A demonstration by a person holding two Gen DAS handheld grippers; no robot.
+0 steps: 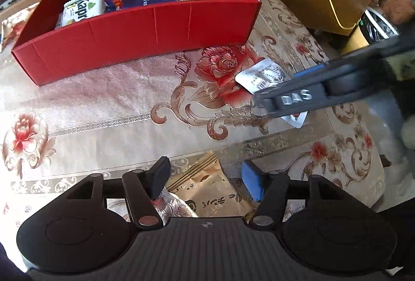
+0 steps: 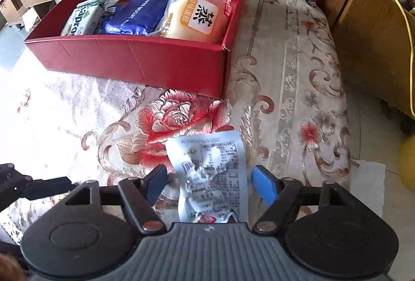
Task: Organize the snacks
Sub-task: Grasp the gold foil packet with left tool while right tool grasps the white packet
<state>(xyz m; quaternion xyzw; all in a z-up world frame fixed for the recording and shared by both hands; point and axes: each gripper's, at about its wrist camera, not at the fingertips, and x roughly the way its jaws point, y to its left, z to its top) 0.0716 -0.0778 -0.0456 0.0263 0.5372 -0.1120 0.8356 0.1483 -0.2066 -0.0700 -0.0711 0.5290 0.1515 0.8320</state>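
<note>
Red box [image 2: 166, 63]: one, open-topped cardboard, on the floral tablecloth [image 2: 293, 89], toward the far side of the table.
Snacks in the box: at least three visible; one green-and-white wafer pack [image 2: 83, 19] at the left, one dark blue wafer biscuit pack [image 2: 135, 16] in the middle, one clear-wrapped steamed cake [image 2: 197, 16] leaning at the right end. Smaller items between them were too hidden to count.
Loose snacks on the cloth: two.
White printed packet [image 2: 212, 172]: one, lying flat, print side up, near the large red rose pattern, in front of the box and well apart from it.
Right gripper [image 2: 210, 182]: angled steeply down over the white printed packet, which lay between the two pads. Jaws stood partly apart; gaps showed between packet and each pad, so nothing was clamped.
Brown patterned packet [image 1: 207, 190]: one, on the cloth near the table's front edge, its upper part lying between the left gripper's pads.
Left gripper [image 1: 205, 180]: jaws partly apart, astride the brown patterned packet; pads appeared clear of the wrapper, no grip seen.
</note>
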